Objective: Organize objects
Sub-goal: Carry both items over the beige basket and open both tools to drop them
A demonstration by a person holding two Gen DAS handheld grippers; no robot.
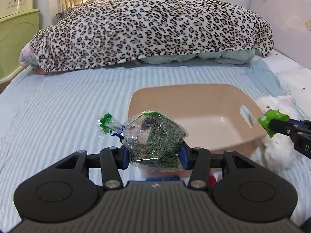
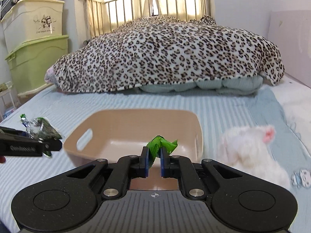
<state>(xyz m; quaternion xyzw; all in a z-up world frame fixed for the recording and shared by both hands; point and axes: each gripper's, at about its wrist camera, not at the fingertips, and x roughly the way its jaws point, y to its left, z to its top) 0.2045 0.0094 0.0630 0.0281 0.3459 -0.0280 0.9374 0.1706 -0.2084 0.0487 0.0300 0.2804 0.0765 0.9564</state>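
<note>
A beige plastic basket (image 1: 196, 104) with handle slots stands on the striped bed and holds nothing that I can see. My left gripper (image 1: 154, 154) is shut on a clear bag of green-grey seeds (image 1: 155, 136), tied with a blue twist, held above the sheet near the basket's front left corner. My right gripper (image 2: 155, 160) is shut on a small green wrapper packet (image 2: 161, 145), held over the basket's (image 2: 136, 128) near rim. The right gripper with its packet also shows in the left wrist view (image 1: 272, 123), at the basket's right side. The left gripper with its bag shows in the right wrist view (image 2: 41, 130).
A white plush toy (image 2: 250, 151) lies right of the basket. A leopard-print blanket (image 2: 165, 56) is heaped over bedding at the back. A small blue-white object (image 2: 302, 177) lies at the right. Stacked storage boxes (image 2: 37, 38) stand left of the bed.
</note>
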